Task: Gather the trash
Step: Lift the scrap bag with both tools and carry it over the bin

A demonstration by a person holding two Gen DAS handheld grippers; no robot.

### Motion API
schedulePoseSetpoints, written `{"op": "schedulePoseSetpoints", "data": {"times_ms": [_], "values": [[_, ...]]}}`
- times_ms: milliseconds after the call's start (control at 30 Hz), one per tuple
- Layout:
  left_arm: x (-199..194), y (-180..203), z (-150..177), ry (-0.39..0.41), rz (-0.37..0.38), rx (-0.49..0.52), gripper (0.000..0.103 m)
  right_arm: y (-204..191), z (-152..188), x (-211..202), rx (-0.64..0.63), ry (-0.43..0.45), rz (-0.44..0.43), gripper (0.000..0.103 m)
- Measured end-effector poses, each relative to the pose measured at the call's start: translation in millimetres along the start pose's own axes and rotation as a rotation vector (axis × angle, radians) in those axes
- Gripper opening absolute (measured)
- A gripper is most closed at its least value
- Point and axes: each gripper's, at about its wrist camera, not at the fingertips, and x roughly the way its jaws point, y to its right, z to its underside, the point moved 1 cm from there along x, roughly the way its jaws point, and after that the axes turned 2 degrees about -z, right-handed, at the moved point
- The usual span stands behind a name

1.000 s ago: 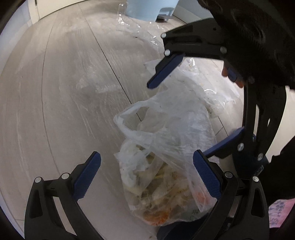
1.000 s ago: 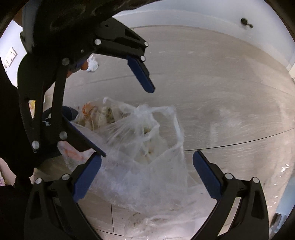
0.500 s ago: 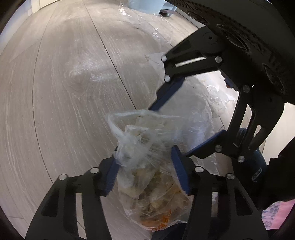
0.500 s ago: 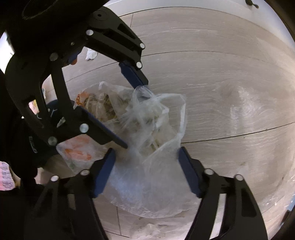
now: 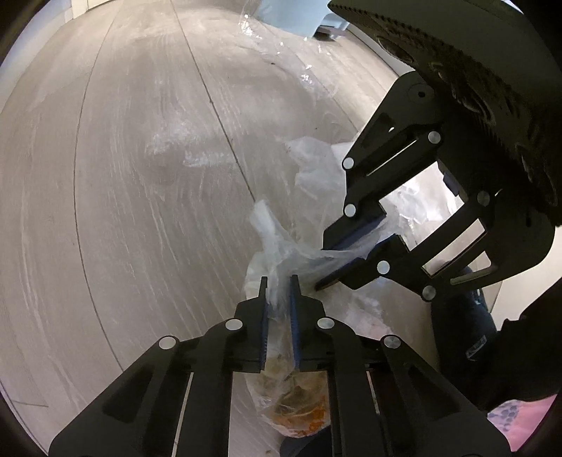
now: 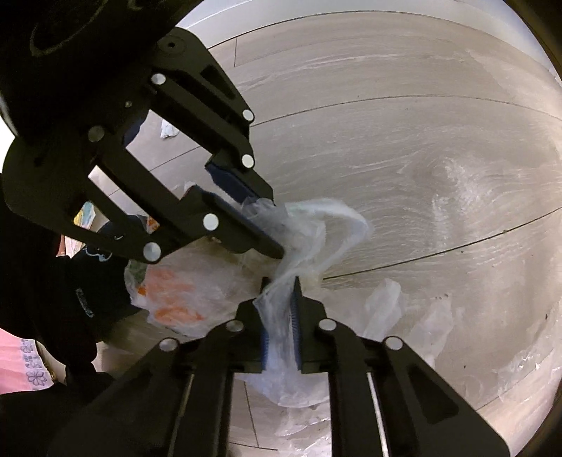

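Note:
A clear plastic trash bag (image 5: 295,404) full of food scraps, some orange, lies on the pale wood floor. My left gripper (image 5: 279,291) points steeply down, and its jaws are closing with the bag's bunched handle film pinched between the blue pads. My right gripper (image 6: 280,283) is closing too, squeezing another bunch of the same bag's (image 6: 182,291) top film. The two grippers meet over the bag mouth. The right gripper (image 5: 320,266) shows at the right in the left wrist view. In the right wrist view the left gripper (image 6: 276,228) enters from the upper left.
A light blue bin (image 5: 291,14) stands at the far end of the floor with loose clear film (image 5: 277,42) before it. More crumpled film (image 6: 386,302) lies beside the bag. A white scrap (image 6: 168,130) lies farther off. A person's dark foot (image 5: 467,334) is close by.
Both grippers went from wide open around the bag's top to nearly closed, gathering the loose handles into tight bunches between their pads. The hands barely shifted.

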Motion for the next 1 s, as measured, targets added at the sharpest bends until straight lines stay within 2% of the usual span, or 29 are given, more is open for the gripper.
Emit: {"op": "schedulePoseSetpoints", "data": {"times_ms": [267, 600, 633, 1000], "values": [[-41, 3, -22, 0.017, -0.005, 0.007, 0.007, -9, -5, -44, 0.068, 0.032, 0.023, 0.010], [-115, 11, -56, 0.037, -0.023, 0.043, 0.007, -17, -22, -133, 0.134, 0.087, 0.064, 0.010], [-122, 13, -62, 0.039, -0.025, 0.044, 0.007, -18, -26, -132, 0.137, 0.090, 0.068, 0.010], [-219, 45, -133, 0.072, -0.038, 0.080, 0.007, -14, -33, -241, 0.182, 0.148, 0.135, 0.010]]}}
